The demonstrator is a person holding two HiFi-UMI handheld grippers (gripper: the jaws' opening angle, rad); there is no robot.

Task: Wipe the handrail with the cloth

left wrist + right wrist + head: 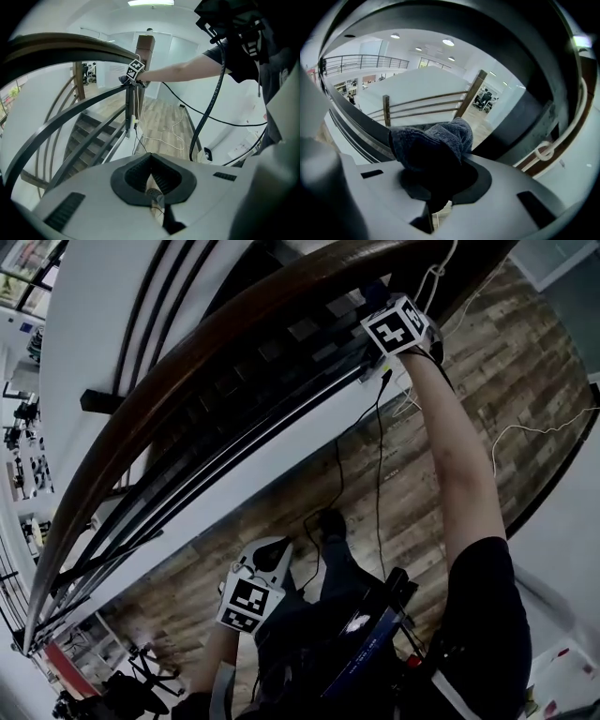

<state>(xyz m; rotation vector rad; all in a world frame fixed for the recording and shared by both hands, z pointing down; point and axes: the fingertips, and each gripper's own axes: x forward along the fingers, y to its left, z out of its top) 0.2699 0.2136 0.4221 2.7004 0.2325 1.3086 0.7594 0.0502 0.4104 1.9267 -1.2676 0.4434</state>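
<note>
The dark brown wooden handrail (187,371) curves from lower left to upper right in the head view. My right gripper (386,317) is held up against it at the top right, arm stretched out. In the right gripper view this gripper (433,164) is shut on a bunched grey-blue cloth (436,138), with the underside of the handrail (487,33) arching close above it. The cloth is hidden in the head view. My left gripper (267,563) hangs low by my body, away from the handrail (61,44). Its jaws (151,176) are shut with nothing between them.
Under the handrail run dark metal rails (234,442) and an upright post (128,110). Stairs (91,136) drop to the left. A wood floor (487,362) lies far below, with black cables (379,474) and a white cord (525,432) trailing across it.
</note>
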